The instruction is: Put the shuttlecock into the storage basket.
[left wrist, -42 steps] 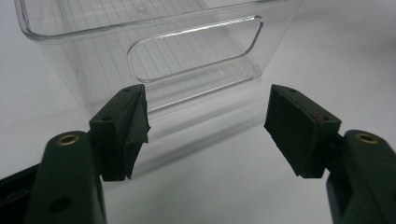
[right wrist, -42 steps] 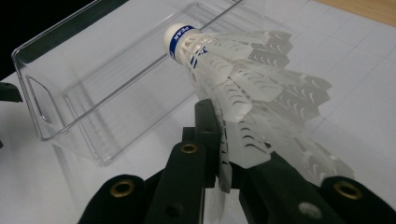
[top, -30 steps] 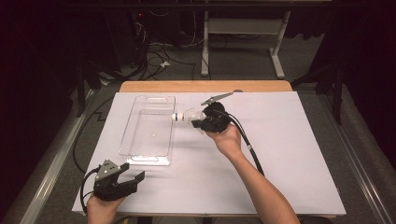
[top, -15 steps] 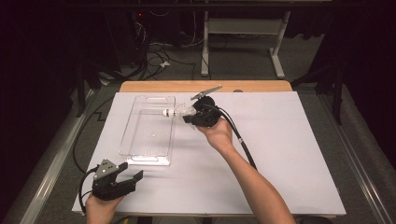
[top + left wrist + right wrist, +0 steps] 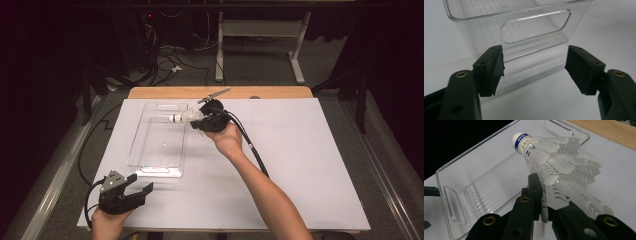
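Now clamped in the right gripper (image 5: 544, 202): white feathered shuttlecock with blue-banded cork (image 5: 554, 167), held by its skirt, cork over the clear rectangular plastic bin (image 5: 159, 145). Left gripper (image 5: 534, 67) spread wide, unladen, just beside that bin's near end on the white surface (image 5: 300, 165).

A bin (image 5: 159, 142) is set on the sheet (image 5: 300, 165) covering the table (image 5: 150, 92), left of centre, with its long side running away from the person. A shuttlecock (image 5: 181, 117) is held over the bin's far right rim, cork pointed left, by the right gripper (image 5: 200, 121), which is placed just right of the bin. The left gripper (image 5: 137, 187) is kept near the table's front left corner, just before the bin's near end wall (image 5: 534, 32), apart from it.
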### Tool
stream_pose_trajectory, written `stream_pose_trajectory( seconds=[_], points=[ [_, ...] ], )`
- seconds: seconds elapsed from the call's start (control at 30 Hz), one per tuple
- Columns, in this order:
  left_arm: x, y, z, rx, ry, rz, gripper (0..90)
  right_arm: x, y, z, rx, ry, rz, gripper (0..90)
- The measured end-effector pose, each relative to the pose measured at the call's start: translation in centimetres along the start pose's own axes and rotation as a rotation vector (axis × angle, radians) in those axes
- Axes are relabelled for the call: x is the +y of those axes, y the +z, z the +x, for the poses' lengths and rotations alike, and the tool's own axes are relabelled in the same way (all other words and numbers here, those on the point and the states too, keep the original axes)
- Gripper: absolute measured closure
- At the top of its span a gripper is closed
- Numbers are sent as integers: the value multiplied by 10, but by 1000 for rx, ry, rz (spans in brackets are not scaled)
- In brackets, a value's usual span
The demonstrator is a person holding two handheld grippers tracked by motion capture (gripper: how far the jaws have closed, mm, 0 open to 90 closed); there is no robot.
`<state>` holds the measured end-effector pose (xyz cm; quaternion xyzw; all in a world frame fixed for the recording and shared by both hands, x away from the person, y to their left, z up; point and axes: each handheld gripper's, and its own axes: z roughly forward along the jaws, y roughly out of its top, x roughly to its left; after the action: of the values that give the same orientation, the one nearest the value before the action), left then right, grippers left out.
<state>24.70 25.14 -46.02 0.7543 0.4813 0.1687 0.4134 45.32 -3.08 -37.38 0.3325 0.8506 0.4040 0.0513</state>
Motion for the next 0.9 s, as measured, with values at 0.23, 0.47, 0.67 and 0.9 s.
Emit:
stream_pose_trajectory(
  seconds=[0.23,0.47,0.67,0.9],
  points=[
    [0,0,-1,0,1,2,319,7,9,5,1,-17,7,892],
    [0,-1,2,5,-9,2,320,14,17,9,1,-27,13,891],
    [-1,-1,3,6,-13,-1,320,20,24,12,3,-31,23,891],
    [-1,-1,3,2,-15,-2,320,27,33,16,3,-32,35,891]
  ],
)
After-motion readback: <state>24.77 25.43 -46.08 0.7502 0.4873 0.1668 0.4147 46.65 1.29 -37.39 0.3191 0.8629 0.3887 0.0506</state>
